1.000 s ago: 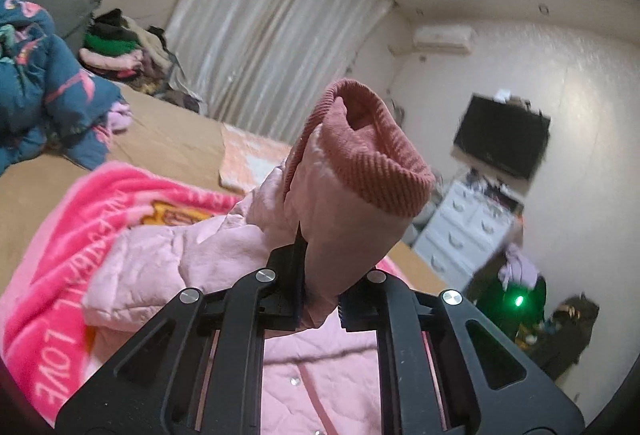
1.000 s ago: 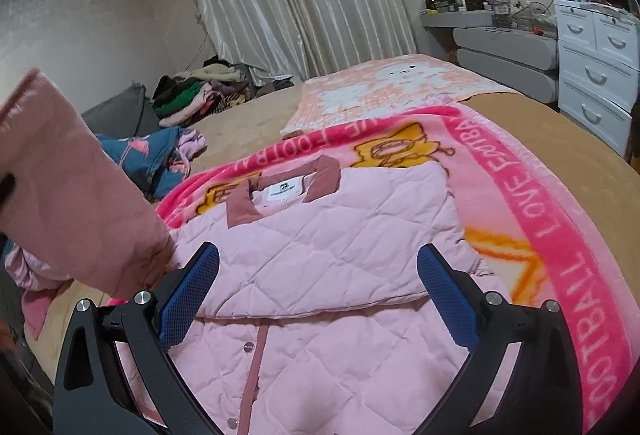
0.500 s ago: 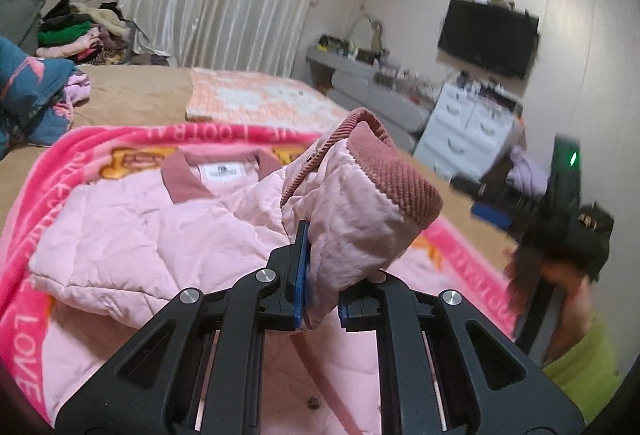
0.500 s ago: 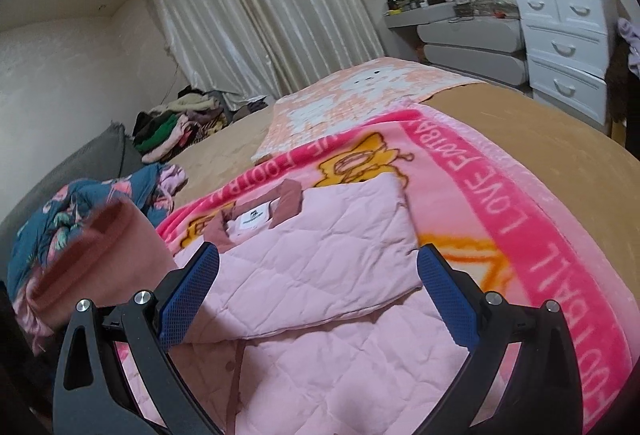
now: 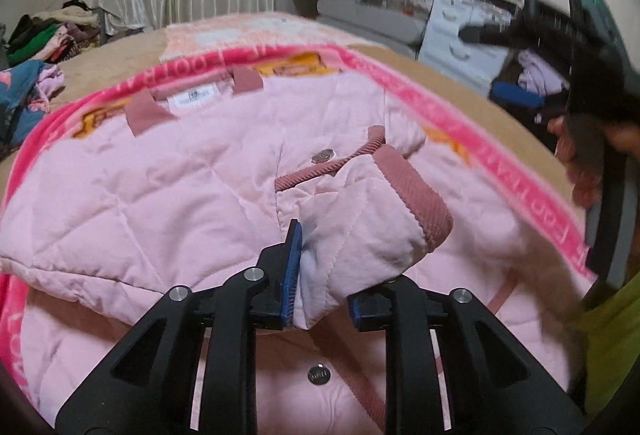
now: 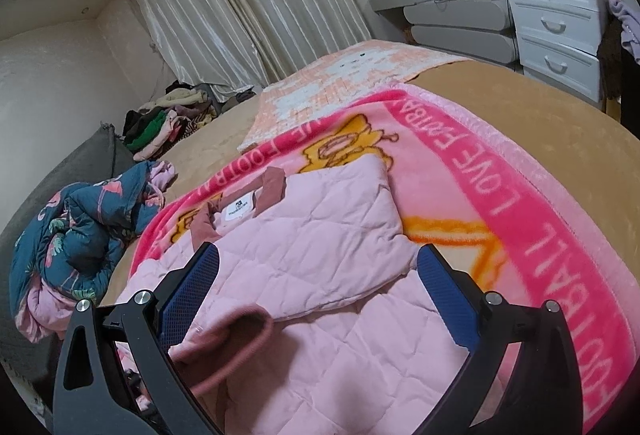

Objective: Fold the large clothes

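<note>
Pink quilted jacket [image 5: 168, 171] is lying flat on a bright pink lettered blanket [image 6: 532, 219] spread over the tan bed [image 6: 500, 95], its collar end pointing toward the curtains. Left gripper [image 5: 324, 275] is sitting with its jaws just coming apart, the sleeve [image 5: 360, 231] lying between them; the left blue pad [image 5: 291, 267] is touching the fabric, the right pad is hidden behind the sleeve, so pinching vs. released is hard to call, looks loosened. The ribbed dusty-rose cuff [image 5: 416, 191] is resting across the jacket's chest, near a snap button [image 5: 323, 156]. Right gripper [image 6: 316, 287] is hovering over the jacket's folded right side, jaws spread wide, nothing between the pads; in its view the cuff is sitting low left, beside its left finger. A hand [image 5: 588, 151] gripping the right tool is showing blurred at the left view's right edge, with a yellow-green sleeve [image 5: 612, 335] below it. A crumpled dark blue floral garment [image 6: 80, 235] is lying at the bed's left edge, a clothes pile [image 6: 164, 123] further back by the curtains [image 6: 248, 11], white drawers [image 6: 556, 11] at right.
</note>
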The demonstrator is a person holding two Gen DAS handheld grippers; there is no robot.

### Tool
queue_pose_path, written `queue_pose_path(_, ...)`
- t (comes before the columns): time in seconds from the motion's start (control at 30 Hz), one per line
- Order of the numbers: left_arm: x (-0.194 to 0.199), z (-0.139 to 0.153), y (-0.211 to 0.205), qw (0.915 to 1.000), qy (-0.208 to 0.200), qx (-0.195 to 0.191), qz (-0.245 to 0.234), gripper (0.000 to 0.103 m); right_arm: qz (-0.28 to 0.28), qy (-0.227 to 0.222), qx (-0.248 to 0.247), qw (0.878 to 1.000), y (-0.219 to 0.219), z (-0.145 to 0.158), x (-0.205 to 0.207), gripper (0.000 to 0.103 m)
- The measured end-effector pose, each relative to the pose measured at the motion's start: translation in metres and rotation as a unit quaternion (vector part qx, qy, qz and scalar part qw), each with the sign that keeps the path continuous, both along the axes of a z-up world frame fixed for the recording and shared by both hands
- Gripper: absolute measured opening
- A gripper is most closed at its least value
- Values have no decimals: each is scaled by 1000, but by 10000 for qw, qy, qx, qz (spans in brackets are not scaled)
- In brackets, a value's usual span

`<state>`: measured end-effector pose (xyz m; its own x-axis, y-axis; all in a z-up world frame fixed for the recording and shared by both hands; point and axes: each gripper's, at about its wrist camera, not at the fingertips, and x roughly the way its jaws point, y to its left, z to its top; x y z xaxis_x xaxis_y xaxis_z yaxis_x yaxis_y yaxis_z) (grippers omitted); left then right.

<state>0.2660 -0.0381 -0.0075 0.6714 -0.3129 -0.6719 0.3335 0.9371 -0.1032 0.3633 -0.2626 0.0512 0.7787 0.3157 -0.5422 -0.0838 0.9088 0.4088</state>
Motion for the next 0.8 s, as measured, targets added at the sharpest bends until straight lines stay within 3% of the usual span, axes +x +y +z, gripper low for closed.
queue_pose_path(0.2, -4, -8, -14, 9989, 138, 450, -50, 29, 25, 103, 24, 9999, -1, -5, 3, 99)
queue_pose_path(0.3, -8, -8, -19, 9980, 203, 583, -123, 47, 59, 120, 3, 9999, 2, -6, 4, 99)
queue_pose_path(0.37, -13, -6, -24, 9977, 238, 606, -203, 74, 89, 125, -11, 9999, 3, -6, 4, 99)
queue_pose_path(0.4, -15, -4, -25, 9975, 216, 633, -207, 78, 99, 126, -18, 9999, 3, -6, 5, 99)
queue_pose_path(0.57, -23, 15, -25, 9981, 201, 372, -438, 85, 200, 181, 32, 9996, 5, -7, 4, 99)
queue_pose_path(0.67, -21, 30, -11, 9992, 203, 138, -314, 94, 338, 264, 89, 9990, 10, -10, 0, 99)
queue_pose_path(0.8, -11, 48, 21, 9997, 161, -145, 66, 94, 503, 387, 90, 9979, 22, -14, -5, 99)
